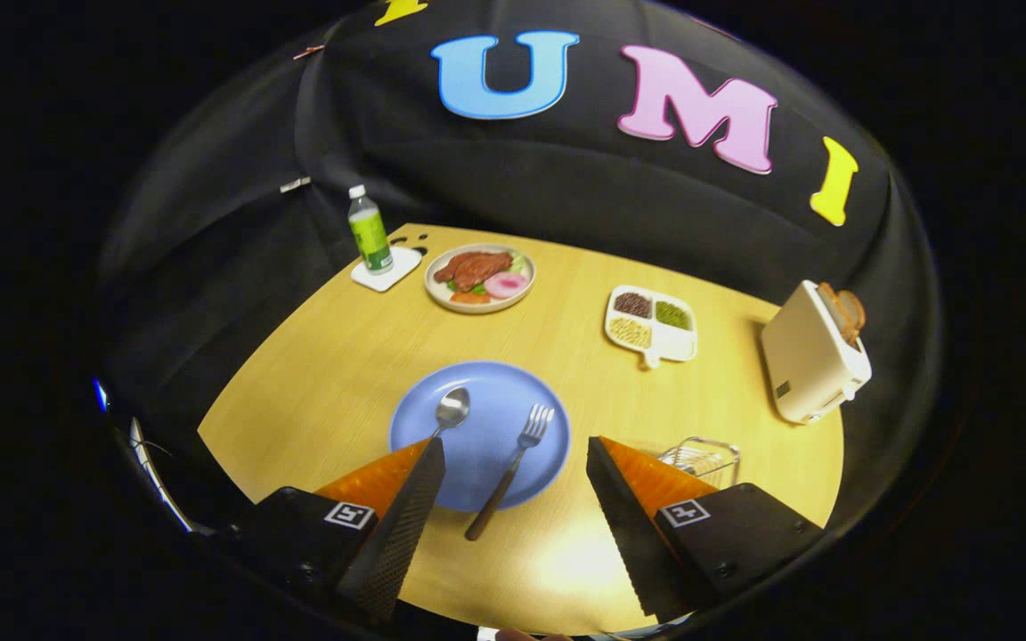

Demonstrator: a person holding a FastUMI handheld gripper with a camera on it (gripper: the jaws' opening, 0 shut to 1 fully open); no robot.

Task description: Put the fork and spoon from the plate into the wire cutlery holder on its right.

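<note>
A blue plate (486,445) lies on the wooden table just ahead of my fingers. On it rest a spoon (451,409), its handle hidden behind my left finger, and a fork (513,463) with a dark wooden handle that sticks out over the plate's near rim. The wire cutlery holder (702,459) stands to the right of the plate, partly behind my right finger. My gripper (513,445) hovers above the plate's near side, open wide, with nothing held; the fork lies in the gap between the fingers, below them.
Beyond the blue plate sit a plate of food (479,278), a divided dish of grains (652,325), and a bottle (369,231) on a white coaster. A white toaster (811,356) stands at the far right. The wooden table (317,374) ends left.
</note>
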